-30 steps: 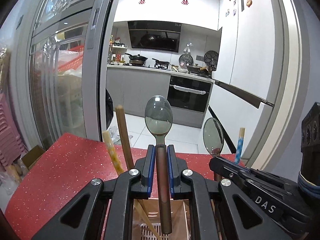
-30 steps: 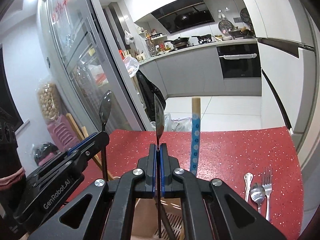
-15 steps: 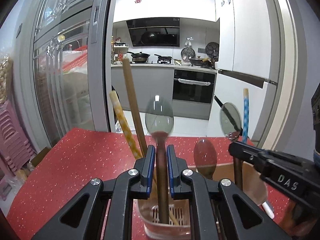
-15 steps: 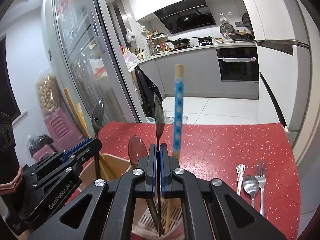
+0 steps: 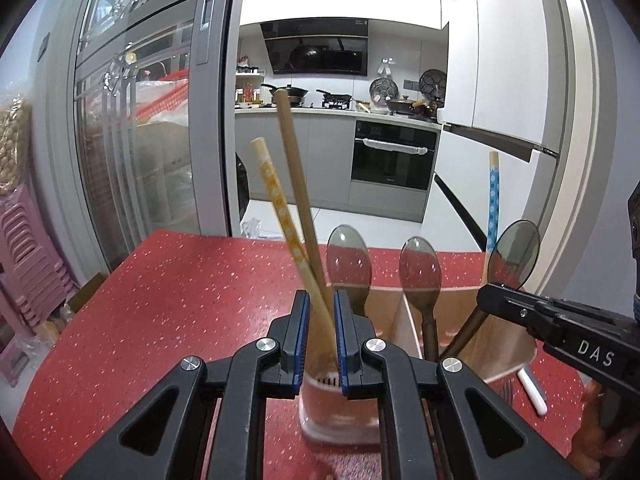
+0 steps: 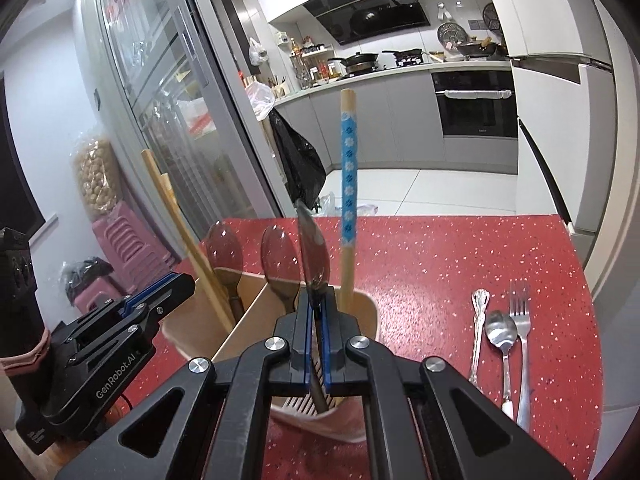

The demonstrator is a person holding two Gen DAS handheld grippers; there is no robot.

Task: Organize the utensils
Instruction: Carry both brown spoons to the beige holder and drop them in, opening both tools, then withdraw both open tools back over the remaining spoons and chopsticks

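A pale pink utensil holder [image 6: 368, 312] with a centre divider stands on the red speckled tabletop [image 6: 460, 248]. Three dark spoons [image 5: 347, 258] stand upright in it, bowls up, with a plain wooden chopstick [image 5: 296, 184], a yellow-patterned chopstick [image 5: 276, 200] and a blue-flowered chopstick [image 6: 347, 184]. To its right, a silver fork [image 6: 522, 344], spoon [image 6: 500, 332] and ornate handle [image 6: 478, 320] lie flat.

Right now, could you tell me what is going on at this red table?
A person with two handheld grippers is filling a divided holder. The left gripper is open, with two dark spoons and chopsticks standing in the holder. A third spoon sits between the right gripper's jaws, handle down in the holder; whether gripped is unclear. Silver cutlery lies on the red table.
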